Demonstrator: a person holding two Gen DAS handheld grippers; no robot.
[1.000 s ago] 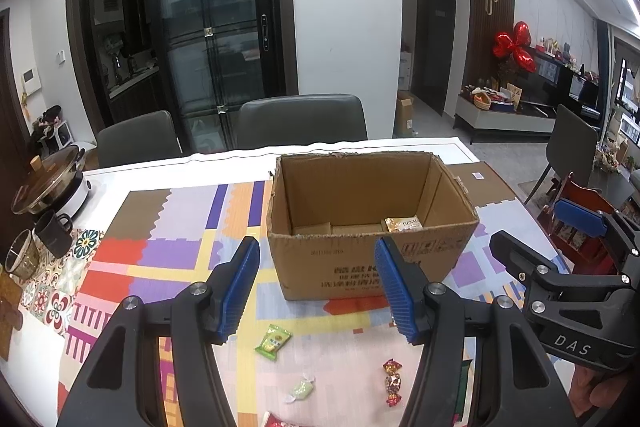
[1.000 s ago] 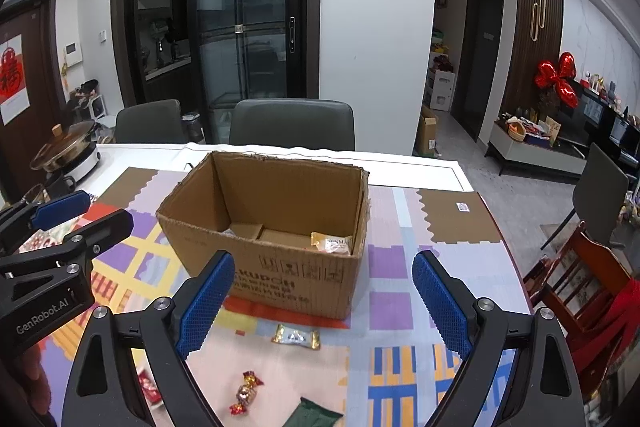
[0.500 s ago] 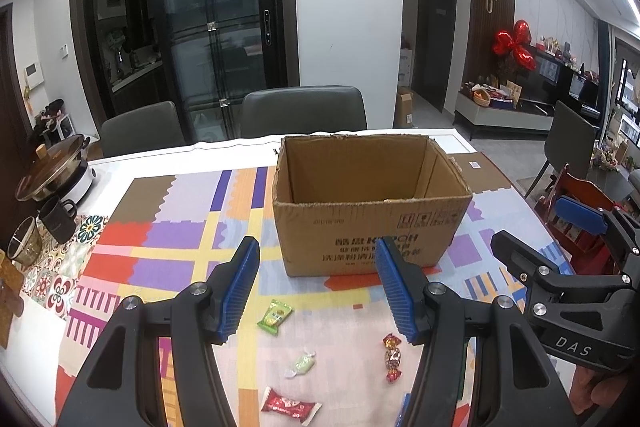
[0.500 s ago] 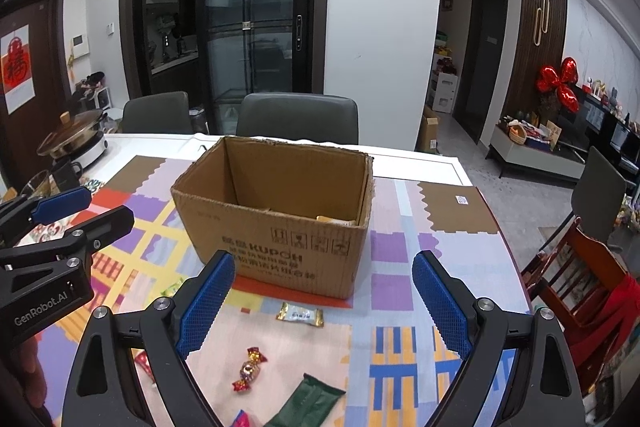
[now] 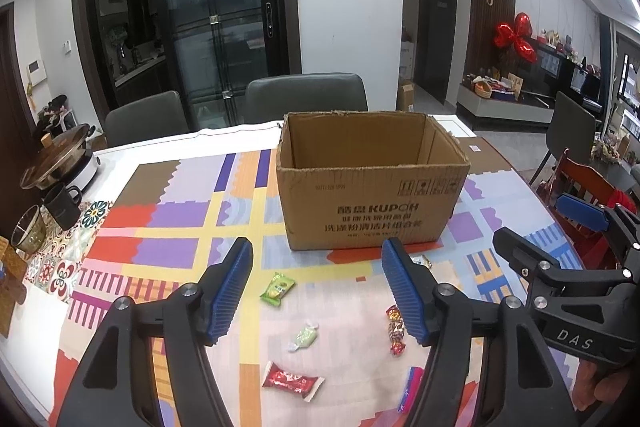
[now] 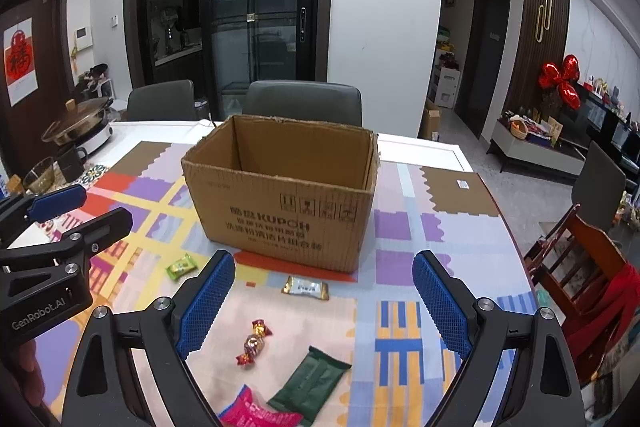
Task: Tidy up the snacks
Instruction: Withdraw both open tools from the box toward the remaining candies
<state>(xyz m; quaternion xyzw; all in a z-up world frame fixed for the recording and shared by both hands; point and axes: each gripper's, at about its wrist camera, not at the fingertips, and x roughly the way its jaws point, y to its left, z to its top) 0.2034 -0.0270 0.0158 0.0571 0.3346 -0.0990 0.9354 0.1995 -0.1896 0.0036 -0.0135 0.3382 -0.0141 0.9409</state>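
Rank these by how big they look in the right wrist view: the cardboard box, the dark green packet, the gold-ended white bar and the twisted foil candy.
Largest to smallest:
1. cardboard box
2. dark green packet, though it lies nearer the camera
3. gold-ended white bar and twisted foil candy: look alike in size, and the candy is nearer, so unranked.

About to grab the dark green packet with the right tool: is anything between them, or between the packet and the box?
Nothing visible blocks the right tool, open and empty, from the dark green packet. Toward the box, a gold-edged white packet lies on the mat, low enough to lift over.
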